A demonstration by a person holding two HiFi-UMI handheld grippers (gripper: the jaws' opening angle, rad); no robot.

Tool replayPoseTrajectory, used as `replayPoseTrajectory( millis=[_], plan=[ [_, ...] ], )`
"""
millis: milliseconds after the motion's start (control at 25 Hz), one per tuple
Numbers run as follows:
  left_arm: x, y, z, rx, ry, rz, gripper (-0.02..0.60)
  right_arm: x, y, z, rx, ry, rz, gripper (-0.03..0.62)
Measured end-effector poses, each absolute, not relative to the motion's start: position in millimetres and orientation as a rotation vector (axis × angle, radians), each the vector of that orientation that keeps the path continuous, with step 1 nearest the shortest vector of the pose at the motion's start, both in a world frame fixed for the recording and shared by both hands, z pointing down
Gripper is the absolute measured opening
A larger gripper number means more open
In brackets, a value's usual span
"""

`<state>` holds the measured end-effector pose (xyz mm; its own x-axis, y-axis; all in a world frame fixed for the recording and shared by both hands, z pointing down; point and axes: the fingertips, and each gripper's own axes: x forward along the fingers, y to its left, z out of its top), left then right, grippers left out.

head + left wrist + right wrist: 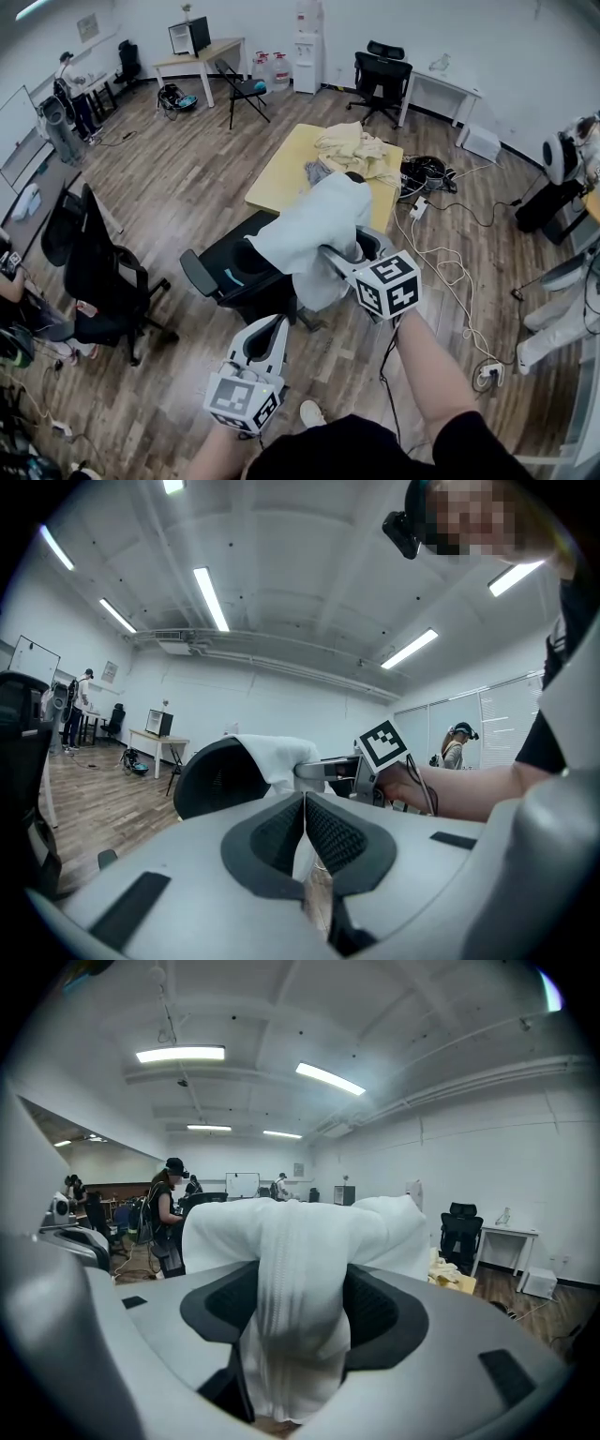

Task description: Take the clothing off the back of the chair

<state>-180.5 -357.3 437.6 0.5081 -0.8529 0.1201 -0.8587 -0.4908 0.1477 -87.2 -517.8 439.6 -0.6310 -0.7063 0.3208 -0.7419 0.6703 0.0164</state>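
Wooden floor (178,187), yellow table (277,178) beyond black chair (234,267). Draped over chair's back, white clothing (314,225) – clamped in right claw (325,253) beside that back. On chair's near side, left claw (272,325) – clenched, empty.

Pale grey left claw (277,324), matching right claw (326,253), black-and-white marker cubes (387,284), black short-sleeved top (375,455), white shoe (312,412)

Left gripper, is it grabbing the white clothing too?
No, the left gripper has its jaws pressed together with nothing between them, and the white clothing lies beyond its tips.
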Motion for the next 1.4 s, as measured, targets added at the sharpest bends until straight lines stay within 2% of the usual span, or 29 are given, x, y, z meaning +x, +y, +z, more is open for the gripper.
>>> replayPoseTrajectory(
  millis=[80, 120, 160, 200, 320, 1080, 1400],
  plan=[
    [-181.8, -352.6, 436.1, 2.556, -1.483, 0.048, 0.02, -87.2, -512.3, 436.8, 1.158, -2.58, 0.145, 0.275],
    [-182.3, -350.3, 434.7, 2.556, -1.488, 0.049, 0.02, -88.6, -508.4, 434.2, 1.158, -2.58, 0.128, 0.229],
    [-182.2, -348.0, 433.0, 2.557, -1.491, 0.051, 0.02, -90.3, -505.1, 431.7, 1.158, -2.579, 0.111, 0.151],
    [-181.5, -345.5, 431.2, 2.559, -1.493, 0.053, 0.02, -91.7, -502.9, 430.0, 1.157, -2.579, 0.101, 0.113],
    [-176.0, -336.4, 426.6, 2.568, -1.494, 0.051, 0.02, -89.9, -499.0, 428.9, 1.15, -2.585, 0.12, 0.089],
    [-145.6, -279.0, 413.6, 2.573, -1.55, 0.04, 0.02, -60.2, -427.0, 396.5, 1.162, -2.714, 0.107, 0.078],
    [-94.0, -235.2, 408.2, 2.548, -1.556, 0.012, 0.02, -13.6, -363.9, 372.0, 1.125, -2.789, 0.085, 0.078]
  ],
)
